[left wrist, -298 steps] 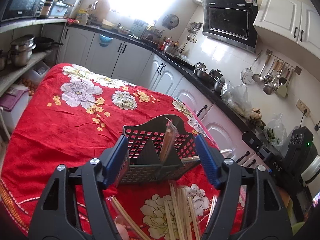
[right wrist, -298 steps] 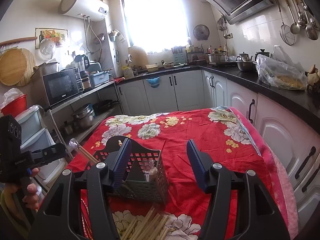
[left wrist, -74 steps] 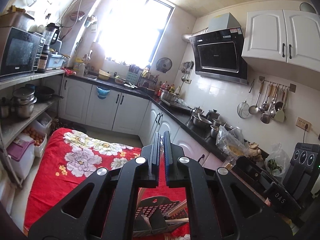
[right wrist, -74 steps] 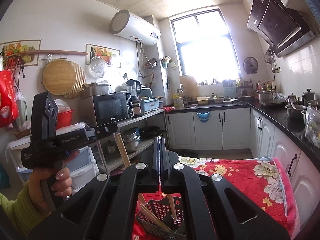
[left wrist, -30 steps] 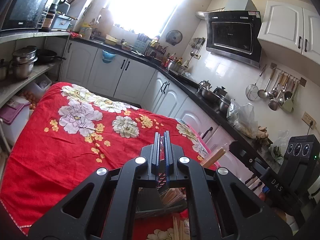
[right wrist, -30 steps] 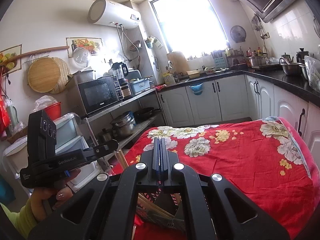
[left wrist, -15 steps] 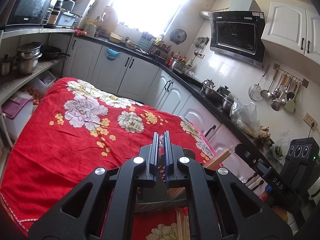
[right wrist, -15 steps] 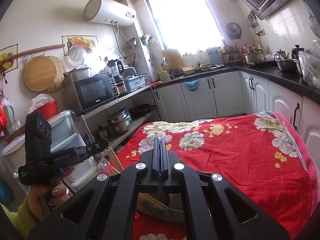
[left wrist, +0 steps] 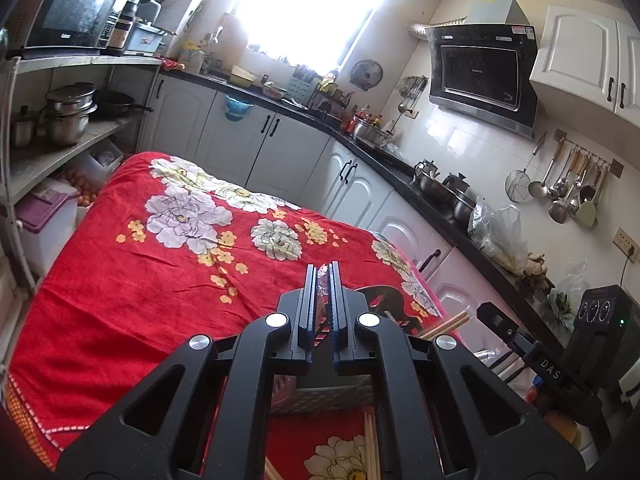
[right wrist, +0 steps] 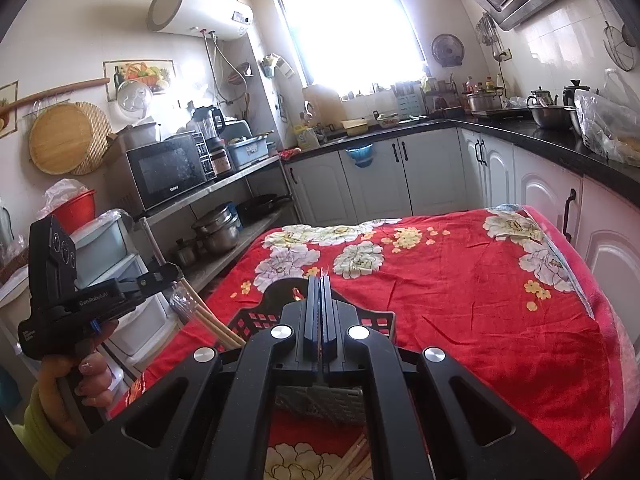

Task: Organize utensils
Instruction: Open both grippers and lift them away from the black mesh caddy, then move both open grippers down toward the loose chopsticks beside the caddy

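Observation:
A dark grey slotted utensil basket (left wrist: 386,300) (right wrist: 276,300) stands on the red flowered tablecloth (left wrist: 132,280), just beyond both grippers. My left gripper (left wrist: 323,270) (right wrist: 172,270) is shut on a pair of wooden chopsticks in a clear wrapper (right wrist: 212,324), whose film shows between its fingers. These chopsticks slant down toward the basket's left side. My right gripper (right wrist: 320,280) (left wrist: 484,310) is shut on another pair of chopsticks (left wrist: 444,326), which points at the basket's right side. Loose chopsticks (left wrist: 370,440) (right wrist: 352,464) lie on the cloth in front of the basket.
White cabinets under a black counter (left wrist: 400,168) run along the table's right and far sides. A metal shelf with pots (left wrist: 60,120) and a microwave (right wrist: 168,168) stands on the left. A hand in a yellow-green sleeve (right wrist: 60,392) holds the left gripper.
Ten seconds ago both grippers stood open over the basket; now each is shut on chopsticks. Over the last second the right view has tipped slightly downward; otherwise little has moved.

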A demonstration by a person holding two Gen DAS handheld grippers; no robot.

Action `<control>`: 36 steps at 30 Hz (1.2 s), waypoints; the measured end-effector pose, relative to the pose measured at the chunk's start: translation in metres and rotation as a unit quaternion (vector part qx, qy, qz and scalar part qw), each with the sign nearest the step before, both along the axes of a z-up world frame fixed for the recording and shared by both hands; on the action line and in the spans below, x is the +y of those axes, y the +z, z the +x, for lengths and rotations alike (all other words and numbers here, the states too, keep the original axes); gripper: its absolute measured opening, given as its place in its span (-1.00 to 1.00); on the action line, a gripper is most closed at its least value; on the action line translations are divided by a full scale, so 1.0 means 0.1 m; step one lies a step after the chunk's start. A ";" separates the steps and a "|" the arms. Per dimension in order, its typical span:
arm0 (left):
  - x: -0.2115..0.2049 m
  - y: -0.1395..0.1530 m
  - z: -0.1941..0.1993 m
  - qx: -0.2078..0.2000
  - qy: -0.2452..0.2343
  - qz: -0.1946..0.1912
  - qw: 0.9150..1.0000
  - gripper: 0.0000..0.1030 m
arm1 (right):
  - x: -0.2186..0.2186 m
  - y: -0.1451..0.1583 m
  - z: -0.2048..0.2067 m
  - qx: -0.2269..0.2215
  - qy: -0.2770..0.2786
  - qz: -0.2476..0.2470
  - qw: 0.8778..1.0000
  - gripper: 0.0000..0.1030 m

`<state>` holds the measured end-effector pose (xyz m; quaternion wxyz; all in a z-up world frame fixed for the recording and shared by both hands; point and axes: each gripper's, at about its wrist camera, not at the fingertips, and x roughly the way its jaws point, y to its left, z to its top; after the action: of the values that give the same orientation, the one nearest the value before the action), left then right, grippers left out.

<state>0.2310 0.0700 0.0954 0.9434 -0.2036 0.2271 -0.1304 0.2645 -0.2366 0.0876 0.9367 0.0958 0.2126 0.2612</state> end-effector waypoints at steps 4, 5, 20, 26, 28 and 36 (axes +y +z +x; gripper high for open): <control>0.05 -0.03 -0.04 0.004 0.002 -0.005 1.000 -0.77 | 0.01 0.00 -0.03 0.002 -0.001 -0.008 1.000 -0.90; 0.06 -0.03 -0.05 0.004 0.002 -0.005 1.000 -0.75 | 0.02 -0.01 -0.04 0.003 -0.001 -0.009 1.000 -0.85; 0.11 -0.10 -0.23 0.014 0.006 -0.004 1.000 -0.28 | 0.06 -0.04 -0.17 0.010 0.001 -0.027 1.000 -0.47; 0.11 -0.14 -0.29 0.018 0.003 -0.005 1.000 -0.08 | 0.05 -0.05 -0.24 0.011 0.000 -0.033 0.999 -0.37; 0.10 -0.15 -0.31 0.019 0.002 -0.002 1.000 0.00 | 0.04 -0.06 -0.27 0.012 0.000 -0.035 0.999 -0.36; 0.12 -0.18 -0.43 0.020 0.004 0.004 1.000 0.31 | 0.03 -0.06 -0.38 0.011 0.003 -0.039 0.999 -0.24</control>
<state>0.1880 0.0817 0.0773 0.9399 -0.2034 0.2456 -0.1218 0.2267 -0.2339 0.0813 0.9366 0.0616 0.2332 0.2542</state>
